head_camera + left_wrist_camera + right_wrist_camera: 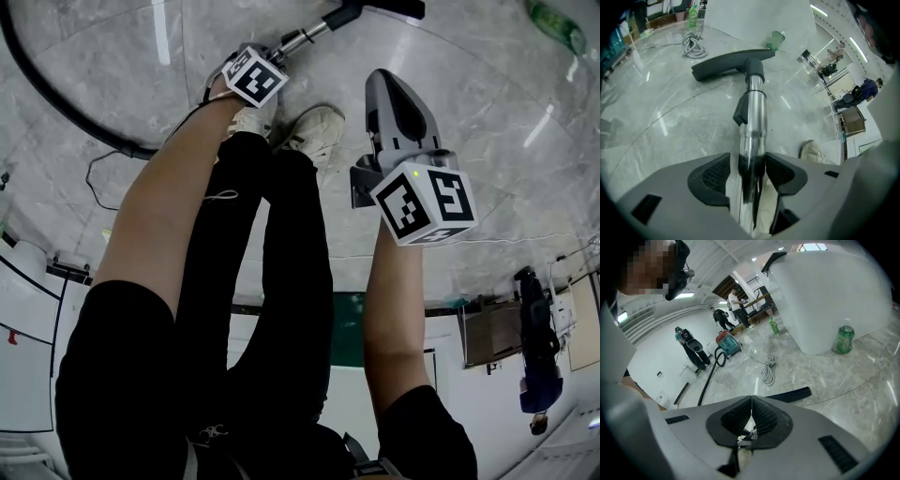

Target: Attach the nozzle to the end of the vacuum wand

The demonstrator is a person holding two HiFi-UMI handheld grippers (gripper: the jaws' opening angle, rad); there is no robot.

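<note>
The chrome vacuum wand (753,122) slants down to the floor, and the dark grey floor nozzle (731,60) sits on its far end, flat on the marble. My left gripper (752,164) straddles the wand's upper part with the tube between its pads; the jaws stand wide and the grip looks loose. In the head view the left gripper (281,49) is at the top by the wand (305,37), with the nozzle (375,9) at the edge. My right gripper (386,84) hangs apart to the right, shut and empty. From the right gripper (751,401) the nozzle (790,394) shows just beyond the jaws.
The black hose (56,98) curves over the floor to the vacuum cleaner (729,344). A coiled cable (768,369), a green can (845,339) and a big white object (834,296) stand near. My shoes (314,131) are close to the wand. People stand far back.
</note>
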